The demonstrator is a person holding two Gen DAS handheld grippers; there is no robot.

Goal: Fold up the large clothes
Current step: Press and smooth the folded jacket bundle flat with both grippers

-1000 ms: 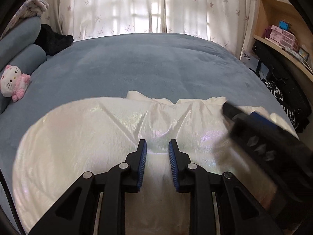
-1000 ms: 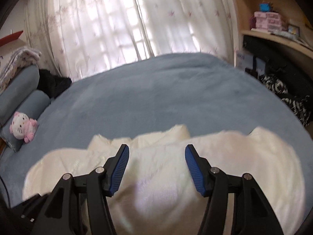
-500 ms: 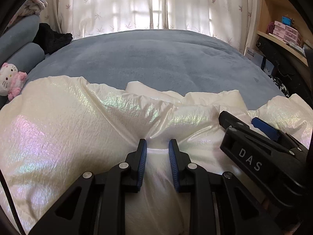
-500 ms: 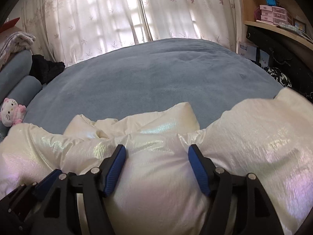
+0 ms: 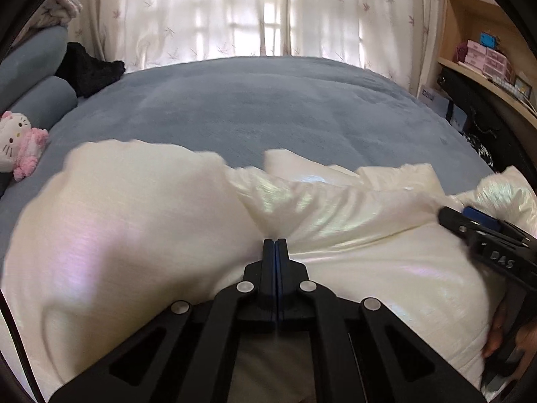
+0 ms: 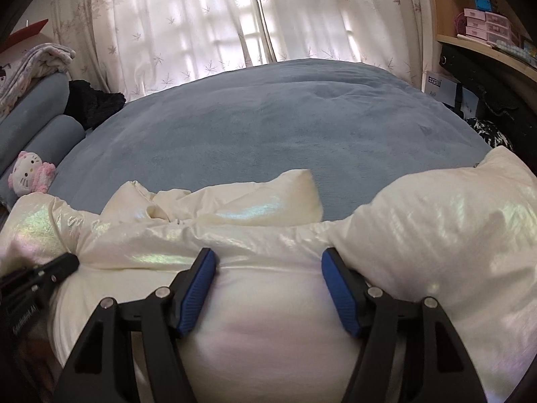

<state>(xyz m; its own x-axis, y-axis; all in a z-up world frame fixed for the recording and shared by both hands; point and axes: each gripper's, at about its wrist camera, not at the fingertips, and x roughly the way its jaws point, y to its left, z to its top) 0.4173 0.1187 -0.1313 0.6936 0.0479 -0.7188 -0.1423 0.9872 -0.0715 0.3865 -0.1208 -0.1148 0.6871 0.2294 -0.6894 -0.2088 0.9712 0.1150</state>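
Note:
A puffy white jacket (image 5: 134,235) with a pearly sheen lies across the near part of the bed (image 5: 268,107). My left gripper (image 5: 275,242) is shut on a pinch of its fabric, and creases fan out from the tips. In the right wrist view the jacket (image 6: 436,235) bulges up between the blue pads of my right gripper (image 6: 268,262), whose jaws stand wide and are closing. That right gripper (image 5: 458,215) also shows at the right edge of the left wrist view, resting on the jacket. The left gripper (image 6: 67,262) is at the lower left of the right wrist view.
The blue bed cover (image 6: 268,117) stretches away to curtained windows (image 6: 235,16). A cat plush (image 5: 16,147), blue bolsters (image 5: 37,100) and a black garment (image 5: 90,70) sit at the left. Shelves with pink boxes (image 5: 486,60) stand at the right. A hand (image 5: 500,332) holds the right gripper.
My left gripper has closed from a narrow gap onto the jacket fabric. Both grippers have sunk lower into the jacket, which now fills more of each view.

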